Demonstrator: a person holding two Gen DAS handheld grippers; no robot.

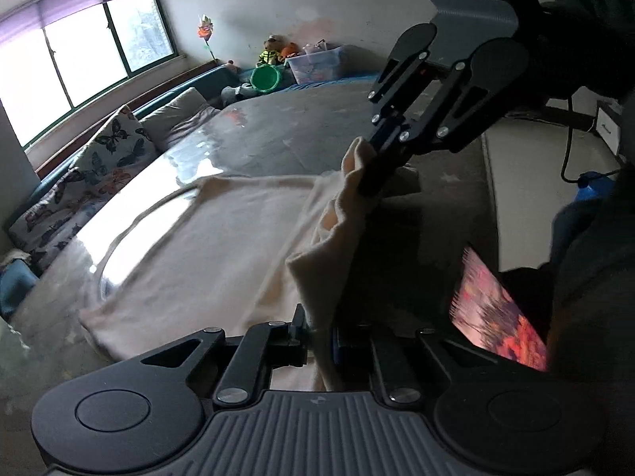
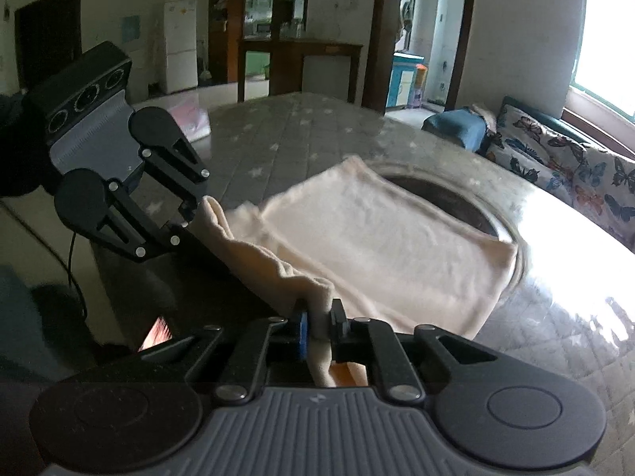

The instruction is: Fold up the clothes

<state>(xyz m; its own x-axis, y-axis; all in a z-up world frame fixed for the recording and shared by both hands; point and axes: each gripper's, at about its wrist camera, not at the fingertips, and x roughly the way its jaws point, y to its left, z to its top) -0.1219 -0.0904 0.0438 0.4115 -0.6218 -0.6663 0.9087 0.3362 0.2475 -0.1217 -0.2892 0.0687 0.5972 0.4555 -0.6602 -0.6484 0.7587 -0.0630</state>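
The left claw (image 1: 319, 331) is pinched tight on the near edge of the cream cloth (image 1: 206, 238). The right claw (image 2: 319, 327) is pinched tight on that edge too, close beside it. The edge is lifted; the rest lies flat on the bed (image 2: 301, 135). A butterfly pillow (image 1: 107, 150) sits along the bed's far side.

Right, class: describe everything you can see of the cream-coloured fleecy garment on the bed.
The cream-coloured fleecy garment looks soft and napped, like fleece. Most of it lies flat, spread across the grey star-patterned bed cover. Its near edge is lifted and bunched, pinched at two spots: the left gripper is shut on one, the right gripper on the other, with a sagging fold strung between them. What kind of garment it is cannot be told.
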